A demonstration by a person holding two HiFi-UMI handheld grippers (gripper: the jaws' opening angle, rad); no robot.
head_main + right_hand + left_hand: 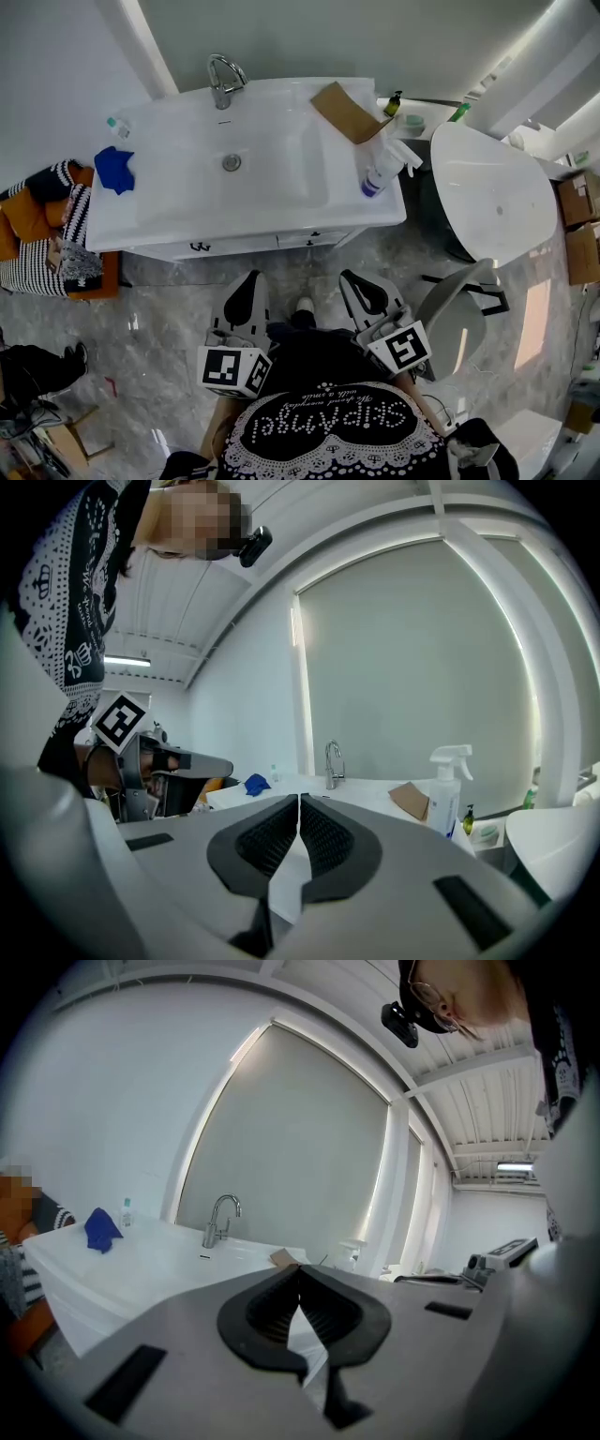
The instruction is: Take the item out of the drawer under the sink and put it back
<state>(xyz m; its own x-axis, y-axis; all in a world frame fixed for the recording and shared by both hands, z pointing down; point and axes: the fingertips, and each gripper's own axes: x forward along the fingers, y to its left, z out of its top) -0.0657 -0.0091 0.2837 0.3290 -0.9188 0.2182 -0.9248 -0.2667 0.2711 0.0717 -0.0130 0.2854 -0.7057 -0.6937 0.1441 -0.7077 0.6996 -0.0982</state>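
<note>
The white sink cabinet (234, 178) stands in front of me, and the drawer fronts (248, 244) under its basin are closed, with small dark handles (200, 247). No item from the drawer is visible. My left gripper (251, 281) hangs low before the cabinet, jaws shut and empty; in the left gripper view the left gripper (300, 1267) points toward the basin. My right gripper (352, 279) is beside it, also shut with nothing held. In the right gripper view the right gripper (299, 799) faces the countertop.
On the counter are a faucet (223, 80), a blue cloth (114, 169), a small bottle (117, 127), a brown card piece (345, 111) and a spray bottle (382, 169). A white toilet (492, 192) stands to the right. Striped fabric on an orange seat (47, 234) lies to the left.
</note>
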